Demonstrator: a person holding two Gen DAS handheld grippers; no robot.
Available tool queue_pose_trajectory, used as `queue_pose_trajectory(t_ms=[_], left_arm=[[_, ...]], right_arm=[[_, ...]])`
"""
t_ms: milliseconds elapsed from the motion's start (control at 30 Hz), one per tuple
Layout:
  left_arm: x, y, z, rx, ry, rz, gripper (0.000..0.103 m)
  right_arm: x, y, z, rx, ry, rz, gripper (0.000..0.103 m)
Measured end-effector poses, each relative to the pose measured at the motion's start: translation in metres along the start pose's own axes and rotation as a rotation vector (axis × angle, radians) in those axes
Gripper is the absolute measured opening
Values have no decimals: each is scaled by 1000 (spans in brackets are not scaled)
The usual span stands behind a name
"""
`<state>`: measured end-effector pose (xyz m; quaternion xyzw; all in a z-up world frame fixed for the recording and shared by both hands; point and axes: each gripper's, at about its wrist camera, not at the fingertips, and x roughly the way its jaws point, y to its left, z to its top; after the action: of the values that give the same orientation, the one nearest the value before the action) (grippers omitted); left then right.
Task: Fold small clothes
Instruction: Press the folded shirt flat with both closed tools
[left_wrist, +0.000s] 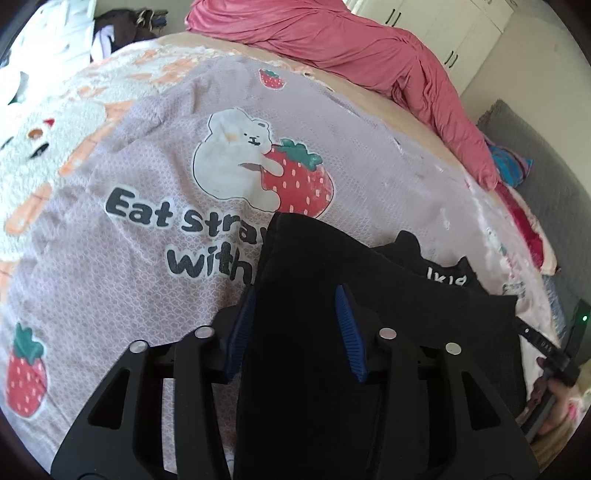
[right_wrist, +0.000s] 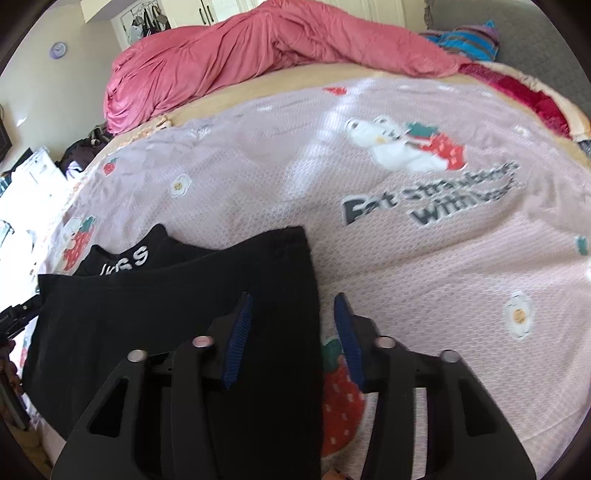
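A small black garment (left_wrist: 306, 266) with white lettering lies on a lilac strawberry-print blanket (left_wrist: 110, 240). In the left wrist view my left gripper (left_wrist: 295, 295) is open, its blue-padded fingers either side of the garment's left part, just above the cloth. In the right wrist view the same garment (right_wrist: 166, 306) lies at lower left. My right gripper (right_wrist: 293, 299) is open over the garment's right edge, left finger above the black cloth, right finger above the blanket (right_wrist: 424, 258).
A crumpled pink duvet (left_wrist: 369, 55) lies across the far side of the bed and shows in the right wrist view (right_wrist: 240, 55). A grey headboard (left_wrist: 535, 166) stands at right. Clothes and white items (right_wrist: 33, 177) sit beside the bed.
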<state>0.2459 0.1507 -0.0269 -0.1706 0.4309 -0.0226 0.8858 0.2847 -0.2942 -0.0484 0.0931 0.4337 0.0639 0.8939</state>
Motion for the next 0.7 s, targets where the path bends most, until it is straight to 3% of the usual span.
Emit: queue_pose_trajectory(t_ms=[33,67,400,500,700], left_arm=[[0,0,-1,8,-2,10,6],[-1,1,-1,10,-5,5,2],[-38,-7,14,30,-129,-31,2],[-31,-6,19,29,-128,-4,2],[0,3,4,37,-53,85,2]], right_arm=[[1,1,-2,0,0,10,9],[-1,2,-3,-3,-8,12,7],[-45,5,16,-7,-169,59,6],[-36,6,22,-19,-157,38,6],[-8,7,8,-38,-88,-34,7]])
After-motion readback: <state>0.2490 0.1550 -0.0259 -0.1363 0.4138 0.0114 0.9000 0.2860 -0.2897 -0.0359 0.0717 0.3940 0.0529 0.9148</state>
